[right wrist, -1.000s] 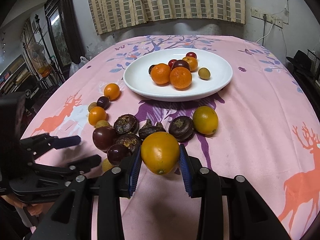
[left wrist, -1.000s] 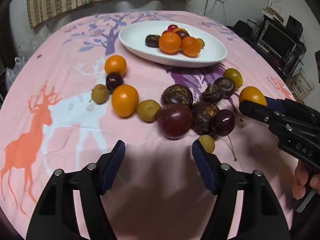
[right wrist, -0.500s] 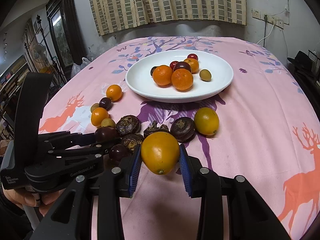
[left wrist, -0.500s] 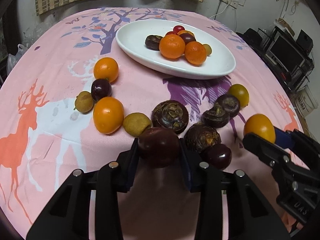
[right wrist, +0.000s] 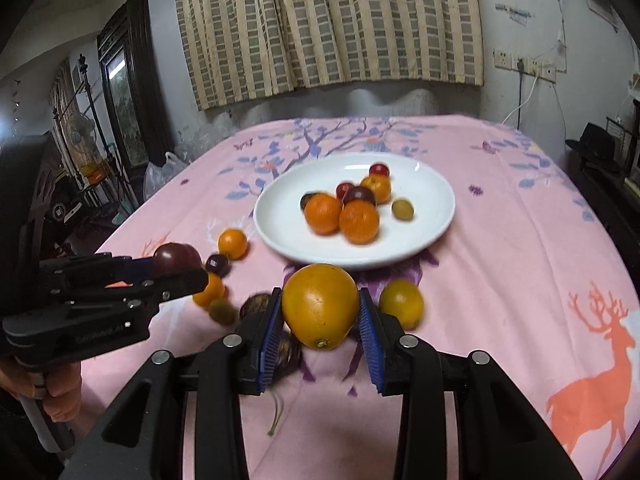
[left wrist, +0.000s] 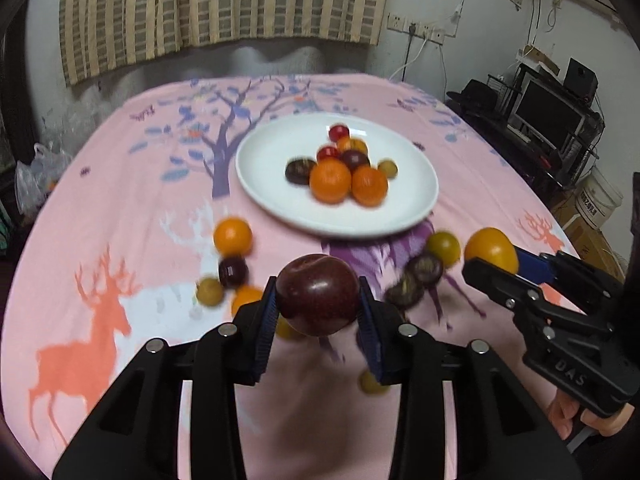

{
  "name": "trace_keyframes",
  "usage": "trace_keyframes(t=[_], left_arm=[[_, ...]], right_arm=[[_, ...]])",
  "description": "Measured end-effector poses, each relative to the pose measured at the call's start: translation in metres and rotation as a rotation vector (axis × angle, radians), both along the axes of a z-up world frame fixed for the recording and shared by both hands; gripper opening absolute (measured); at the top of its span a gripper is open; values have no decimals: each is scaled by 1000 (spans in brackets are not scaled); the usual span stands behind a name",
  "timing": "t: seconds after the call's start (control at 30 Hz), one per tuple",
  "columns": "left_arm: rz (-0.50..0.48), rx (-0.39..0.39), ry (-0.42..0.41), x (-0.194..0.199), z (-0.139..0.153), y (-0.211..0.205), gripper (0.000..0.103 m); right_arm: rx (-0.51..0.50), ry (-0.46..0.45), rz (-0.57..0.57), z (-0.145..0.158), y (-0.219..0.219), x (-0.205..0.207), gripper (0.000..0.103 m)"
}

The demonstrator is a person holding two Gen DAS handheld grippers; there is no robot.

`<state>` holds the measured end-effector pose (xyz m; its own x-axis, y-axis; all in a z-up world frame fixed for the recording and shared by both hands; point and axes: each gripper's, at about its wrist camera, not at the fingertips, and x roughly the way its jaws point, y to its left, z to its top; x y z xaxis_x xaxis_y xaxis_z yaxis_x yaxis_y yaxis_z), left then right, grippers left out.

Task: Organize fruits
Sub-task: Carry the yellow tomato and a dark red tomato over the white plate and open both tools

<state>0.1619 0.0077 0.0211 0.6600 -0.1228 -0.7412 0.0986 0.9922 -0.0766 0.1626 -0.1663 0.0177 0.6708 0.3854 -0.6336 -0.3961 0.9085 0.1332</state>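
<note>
Now my left tongs (left wrist: pixel 318 306) pinch a dark plum (left wrist: pixel 318 294) above the tabletop (left wrist: pixel 120 208), and my right tongs (right wrist: pixel 320 318) clamp an orange (right wrist: pixel 320 306), both short of the white plate (right wrist: pixel 432 200) of fruit.

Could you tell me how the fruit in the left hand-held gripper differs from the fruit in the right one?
The plum in the left hand-held gripper is dark red-purple, while the citrus fruit in the right hand-held gripper is yellow-orange. The plum's skin looks smooth and glossy; the citrus fruit's looks finely pitted, with a small dark nub underneath. Both are roundish, clamped between blue pads and held above the pink tablecloth, short of the white plate.
</note>
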Motion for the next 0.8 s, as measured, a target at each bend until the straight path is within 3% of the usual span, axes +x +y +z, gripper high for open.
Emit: trace_keyframes(t=[0.2, 0.33, 0.57, 0.6, 0.63, 0.67, 0.73, 0.8], left_arm=[[23, 18, 0, 56, -1, 0, 37], [56, 20, 28, 90, -17, 1, 37], [81, 35, 63, 124, -36, -1, 38], [80, 29, 68, 126, -37, 0, 38], [87, 20, 67, 126, -38, 1, 40], [95, 17, 52, 124, -36, 2, 51], [113, 32, -4, 115, -28, 3, 67], [107, 52, -49, 104, -19, 2, 68]], right_arm=[[-38, -4, -22, 6, 5, 50, 37], [-53, 45, -50, -10, 5, 89, 37], [-108, 87, -46, -36, 16, 118, 38], [-109, 86, -47, -38, 17, 120, 45], [-107, 83, -48, -38, 17, 121, 51], [-106, 71, -58, -38, 17, 121, 56], [-98, 60, -64, -35, 15, 118, 56], [-86, 58, -57, -32, 11, 112, 56]])
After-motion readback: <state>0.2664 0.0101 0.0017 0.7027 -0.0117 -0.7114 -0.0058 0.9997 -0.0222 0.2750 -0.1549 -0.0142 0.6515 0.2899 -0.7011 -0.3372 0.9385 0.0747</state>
